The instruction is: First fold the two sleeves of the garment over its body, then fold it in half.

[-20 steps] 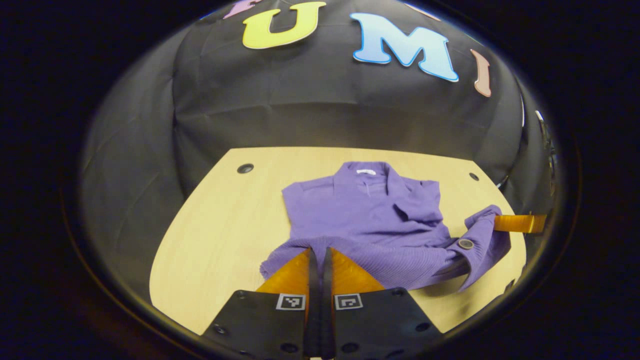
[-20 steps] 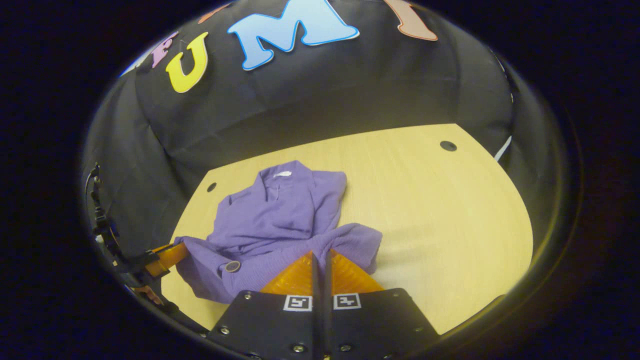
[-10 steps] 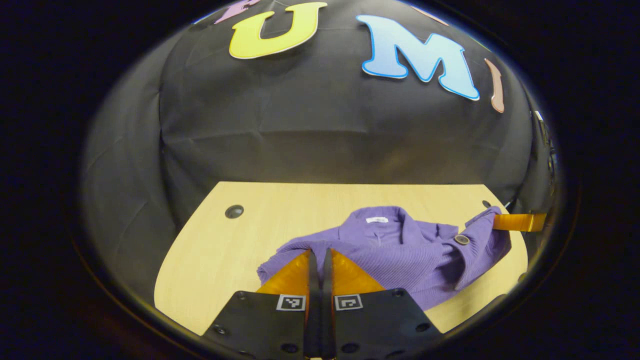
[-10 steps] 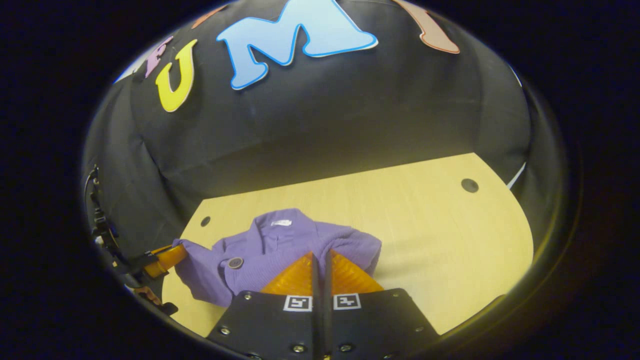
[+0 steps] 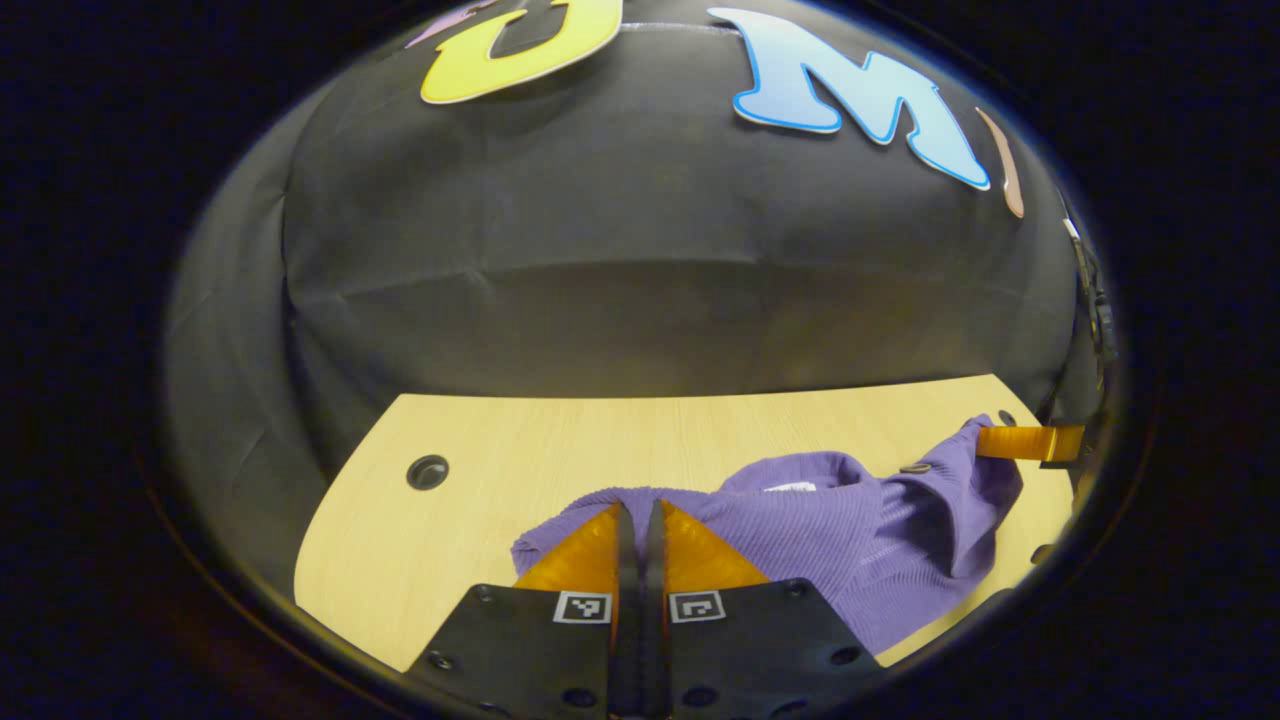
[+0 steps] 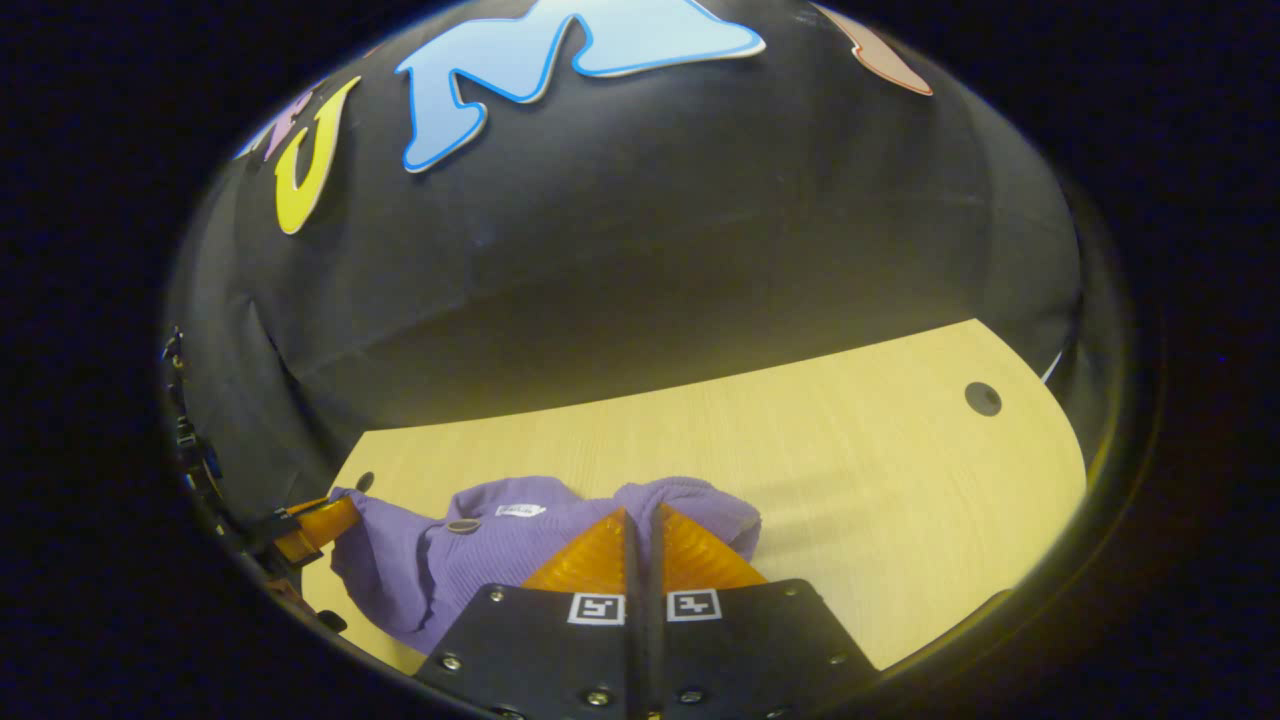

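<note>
Between both closed jaws, garment (image 5: 850,530) hem edge pinched.

You work at a light wooden table (image 5: 480,440) with a visible lengthwise grain. Its far edge runs straight; its corners are rounded. Note the round dark holes (image 5: 427,471) set into the top near the far corners: one at far left in the left gripper view, one at far right (image 6: 983,398) in the right gripper view. Each has a dark rim. Behind the table hangs the booth wall (image 5: 640,250), a black cloth with soft creases and a horizontal fold line. It meets the table's far edge and wraps around both sides.
</note>
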